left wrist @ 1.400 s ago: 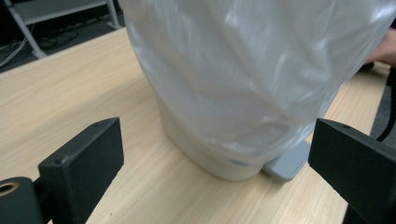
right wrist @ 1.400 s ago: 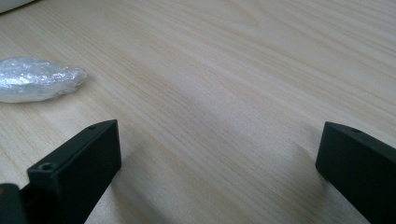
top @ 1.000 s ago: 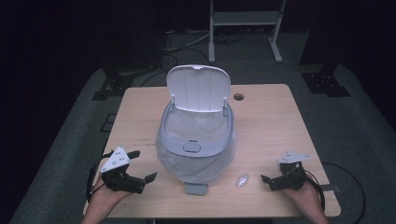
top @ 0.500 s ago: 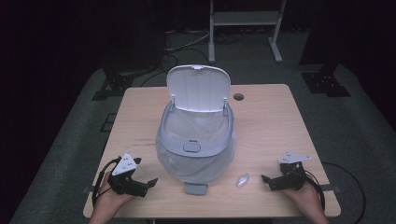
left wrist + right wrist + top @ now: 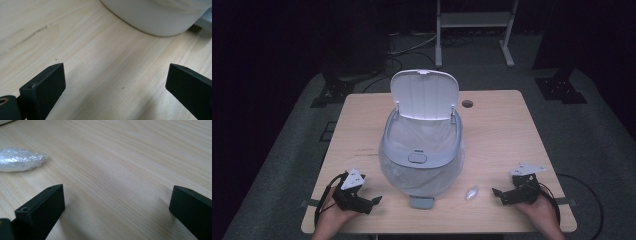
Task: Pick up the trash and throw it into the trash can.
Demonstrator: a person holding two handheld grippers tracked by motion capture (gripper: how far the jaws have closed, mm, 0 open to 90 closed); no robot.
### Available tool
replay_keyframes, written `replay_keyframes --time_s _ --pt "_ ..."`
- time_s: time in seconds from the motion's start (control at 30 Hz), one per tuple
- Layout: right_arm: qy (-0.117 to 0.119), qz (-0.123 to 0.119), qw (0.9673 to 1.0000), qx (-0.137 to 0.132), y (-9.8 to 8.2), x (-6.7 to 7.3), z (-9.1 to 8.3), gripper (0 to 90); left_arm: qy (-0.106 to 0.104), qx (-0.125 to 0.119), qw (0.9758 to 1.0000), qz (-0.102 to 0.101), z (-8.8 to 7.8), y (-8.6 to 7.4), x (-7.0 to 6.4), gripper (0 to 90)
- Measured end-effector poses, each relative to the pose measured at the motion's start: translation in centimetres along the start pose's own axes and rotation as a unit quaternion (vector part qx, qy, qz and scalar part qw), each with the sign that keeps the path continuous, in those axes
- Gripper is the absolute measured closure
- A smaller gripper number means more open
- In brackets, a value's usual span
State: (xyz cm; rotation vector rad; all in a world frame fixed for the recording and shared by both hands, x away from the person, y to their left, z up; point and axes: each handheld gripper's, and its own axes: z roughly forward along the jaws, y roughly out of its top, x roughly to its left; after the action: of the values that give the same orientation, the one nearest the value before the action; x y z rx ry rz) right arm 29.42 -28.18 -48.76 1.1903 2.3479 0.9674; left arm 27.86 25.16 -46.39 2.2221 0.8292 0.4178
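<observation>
Both claws rest released on the desk (image 5: 502, 130). Left claw (image 5: 371, 202) has slid nearer and rightward toward the bin (image 5: 422, 155); right claw (image 5: 498, 193) stays beside the plastic wad (image 5: 471, 192).

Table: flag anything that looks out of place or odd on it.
One thing stands out: a small crumpled clear plastic wad lies loose on the wooden table, just right of the lined bin, whose lid stands open. It sits outside the bin, between it and the open right gripper. Nothing looks spilled or damaged.

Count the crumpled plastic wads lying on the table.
1. The plastic wad lies on the table near its front edge, between the bin and the right tongs. Others may hide behind the bin.
</observation>
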Motion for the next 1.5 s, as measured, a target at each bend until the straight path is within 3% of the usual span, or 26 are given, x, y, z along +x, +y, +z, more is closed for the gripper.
replay_keyframes --time_s 0.33,0.53,0.93,1.5 --pt "0.011 -0.008 0.9999 0.004 0.2 0.0 -0.4 0.0 -0.005 0.029 0.9996 0.003 1.2 -0.9 0.2 0.1" --pt "0.023 -0.013 0.9996 -0.004 0.3 -0.1 -0.8 0.0 -0.018 0.007 0.9998 -0.007 1.3 -1.5 0.5 0.0" --pt "0.068 -0.037 0.9967 -0.026 1.0 1.3 -1.7 0.0 -0.018 0.007 0.9998 -0.007 1.3 -1.5 0.5 0.0" --pt "0.116 -0.060 0.9909 -0.035 2.1 3.3 -1.4 0.0 -0.018 0.007 0.9998 -0.007 1.3 -1.5 0.5 0.0"
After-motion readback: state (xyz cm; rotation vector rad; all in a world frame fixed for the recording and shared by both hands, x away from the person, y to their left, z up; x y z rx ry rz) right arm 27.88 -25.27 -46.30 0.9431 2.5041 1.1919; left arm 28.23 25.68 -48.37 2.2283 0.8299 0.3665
